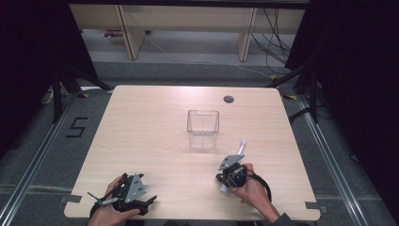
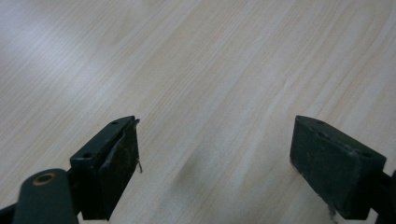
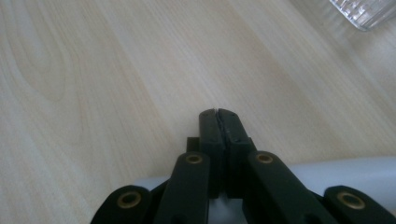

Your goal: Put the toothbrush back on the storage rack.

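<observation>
I'm working over a pale wood-grain table (image 1: 155,136) in a dim room, with grey floor and dark stands around it. My right gripper (image 3: 219,113) sits at the near right of the table, its jaws pressed together, yet in its own view they seem to pinch nothing at their tips; a long, slim white plastic tube (image 1: 241,147) runs under the gripper body instead, so I judge it lies beneath or against the tool rather than being clamped, though I cannot be sure from here. In the high view the tube's long axis runs from beside my right hand (image 1: 249,188) up and slightly right, its far end pointing past the right side of the clear square plastic container (image 1: 203,128), which stands upright near the table's middle, apart from the tube. That container lies ahead and a little left of the right gripper; a corner of its ribbed base shows at the top right of the right gripper view. My left gripper (image 2: 215,163) rests at the near left corner, jaws wide apart over bare wood, well away from both things. The right hand is plainly the nearer one for any move on the tube.
</observation>
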Demonstrator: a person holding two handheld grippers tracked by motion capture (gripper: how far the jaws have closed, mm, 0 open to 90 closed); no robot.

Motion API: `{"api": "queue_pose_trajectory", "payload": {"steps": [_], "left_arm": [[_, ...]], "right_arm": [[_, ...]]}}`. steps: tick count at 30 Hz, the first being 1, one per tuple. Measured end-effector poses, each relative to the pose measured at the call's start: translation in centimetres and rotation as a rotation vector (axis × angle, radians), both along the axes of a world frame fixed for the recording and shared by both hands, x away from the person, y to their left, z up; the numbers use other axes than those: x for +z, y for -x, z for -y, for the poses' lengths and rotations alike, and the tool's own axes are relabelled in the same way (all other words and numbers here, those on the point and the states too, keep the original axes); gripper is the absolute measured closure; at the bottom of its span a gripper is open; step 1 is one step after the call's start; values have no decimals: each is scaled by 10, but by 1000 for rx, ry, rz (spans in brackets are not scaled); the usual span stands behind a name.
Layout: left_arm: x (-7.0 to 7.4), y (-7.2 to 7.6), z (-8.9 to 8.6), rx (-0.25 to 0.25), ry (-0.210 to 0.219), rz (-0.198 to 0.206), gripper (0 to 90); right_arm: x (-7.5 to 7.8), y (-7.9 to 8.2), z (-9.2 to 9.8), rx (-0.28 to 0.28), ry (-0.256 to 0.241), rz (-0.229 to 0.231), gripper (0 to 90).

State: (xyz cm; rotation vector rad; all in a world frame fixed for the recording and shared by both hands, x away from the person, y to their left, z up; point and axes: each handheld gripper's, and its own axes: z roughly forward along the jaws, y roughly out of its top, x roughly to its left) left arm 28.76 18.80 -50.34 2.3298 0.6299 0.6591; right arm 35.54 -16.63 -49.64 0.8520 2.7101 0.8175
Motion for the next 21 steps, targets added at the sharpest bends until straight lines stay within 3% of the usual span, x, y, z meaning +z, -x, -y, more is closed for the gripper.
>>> {"api": "queue_pose_trajectory", "payload": {"steps": [1, 3, 6, 13, 15, 16, 19, 20, 21], "left_arm": [[0, 0, 0, -1, 0, 0, 150], [0, 0, 0, -1, 3, 0, 150], [0, 0, 0, -3, 2, 0, 150], [0, 0, 0, -3, 0, -1, 151], [0, 0, 0, -4, -4, 0, 150], [0, 0, 0, -4, -3, -1, 151], [0, 0, 0, -2, 0, 0, 150], [0, 0, 0, -4, -3, -1, 150], [-1, 1, 1, 3, 0, -15, 150]], "right_arm": [[-1, -1, 2, 20, 3, 21, 895], [-1, -1, 5, 45, -2, 19, 893], [0, 4, 12, 3, 0, 18, 888], [0, 5, 23, 5, -8, 20, 883], [2, 6, 27, -11, -9, 14, 883], [1, 8, 26, -48, -13, 5, 883], [2, 7, 31, -38, -17, 15, 883], [3, 9, 34, -58, -18, -8, 883], [2, 7, 35, -27, -24, 23, 884]]}}
